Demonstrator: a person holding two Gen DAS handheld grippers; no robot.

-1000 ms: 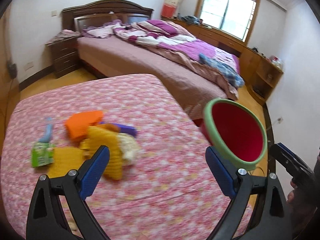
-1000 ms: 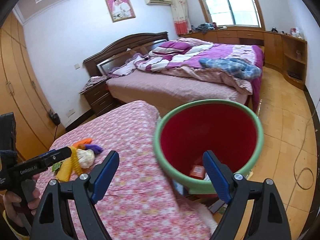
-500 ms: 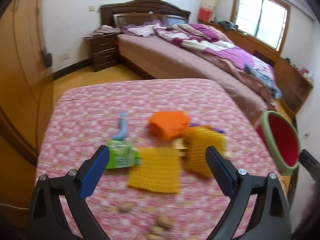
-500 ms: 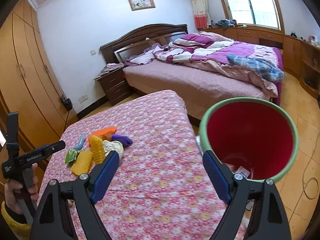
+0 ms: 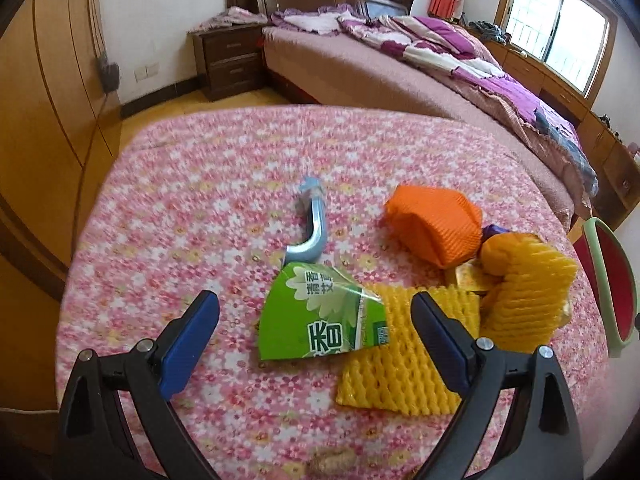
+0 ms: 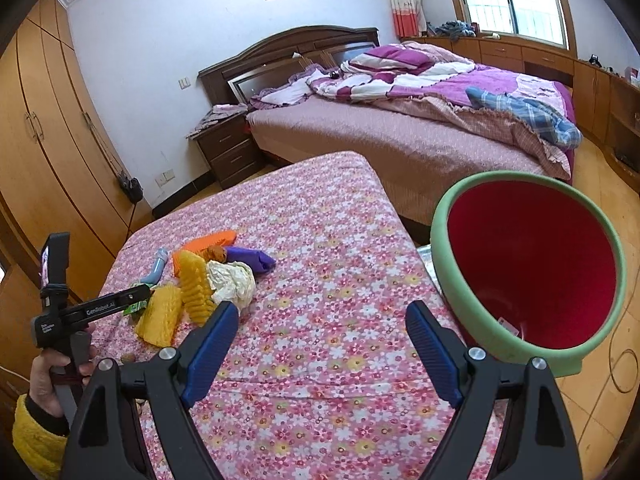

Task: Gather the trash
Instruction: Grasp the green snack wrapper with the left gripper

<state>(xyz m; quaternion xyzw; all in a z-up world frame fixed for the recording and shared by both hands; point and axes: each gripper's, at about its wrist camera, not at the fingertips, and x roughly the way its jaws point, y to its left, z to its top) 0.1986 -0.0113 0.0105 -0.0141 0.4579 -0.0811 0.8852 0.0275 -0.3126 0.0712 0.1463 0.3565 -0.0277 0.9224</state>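
Note:
A pile of trash lies on the pink floral table: a green carton piece, a flat yellow foam net, a rolled yellow net, an orange net and a grey-blue tube. My left gripper is open and empty, just above the green carton. My right gripper is open and empty over the table's right part. The red bin with green rim stands beside the table on the right. A white crumpled wad and purple wrapper lie in the pile.
Peanut shells lie near the table's front edge. A bed with purple bedding stands behind the table, a nightstand to its left. Wooden wardrobes line the left wall. A cable lies on the floor.
My left gripper has swung left from the bin side and closed in over the trash pile, now above the green carton. My right gripper has drawn back from the bin toward the table.

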